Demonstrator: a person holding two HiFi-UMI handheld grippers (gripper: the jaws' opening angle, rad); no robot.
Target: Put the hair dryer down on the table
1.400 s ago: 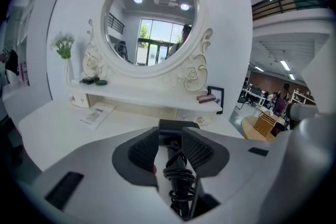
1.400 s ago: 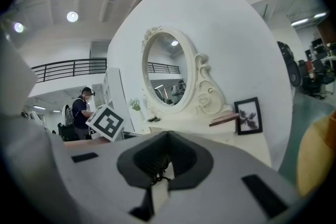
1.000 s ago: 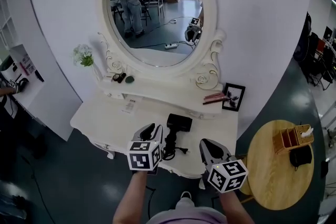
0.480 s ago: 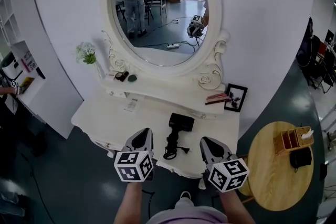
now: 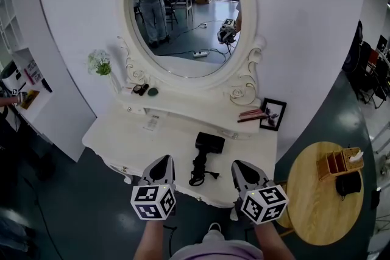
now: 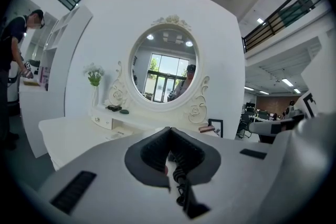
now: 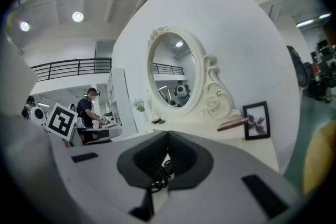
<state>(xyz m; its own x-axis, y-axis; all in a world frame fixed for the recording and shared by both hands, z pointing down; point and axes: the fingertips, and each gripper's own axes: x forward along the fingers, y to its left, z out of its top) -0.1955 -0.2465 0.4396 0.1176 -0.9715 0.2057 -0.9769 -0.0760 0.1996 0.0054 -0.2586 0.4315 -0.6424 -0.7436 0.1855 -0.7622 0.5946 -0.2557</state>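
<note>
The black hair dryer (image 5: 208, 144) lies on the white dressing table (image 5: 122, 134), near its front edge, with its coiled cord (image 5: 197, 175) trailing toward me. My left gripper (image 5: 163, 162) hovers at the table's front edge, left of the cord, shut with nothing in it. My right gripper (image 5: 241, 167) is to the right of the cord, also shut and empty. In the left gripper view the jaws meet at the left gripper (image 6: 169, 131), and the cord (image 6: 179, 178) shows through the notch below. The right gripper view shows the right gripper (image 7: 168, 137) the same way, above the cord (image 7: 159, 176).
An oval mirror (image 5: 183, 9) stands behind the table, with a flower vase (image 5: 99, 64) at left and a picture frame (image 5: 272, 112) at right. A round wooden side table (image 5: 311, 204) carrying a box (image 5: 342, 160) is at the right. A white shelf unit (image 5: 27, 70) stands at the left.
My left gripper has pulled back from the hair dryer, down and to the left, and its jaws have closed. The dryer stays on the table. The right gripper has hardly moved.
</note>
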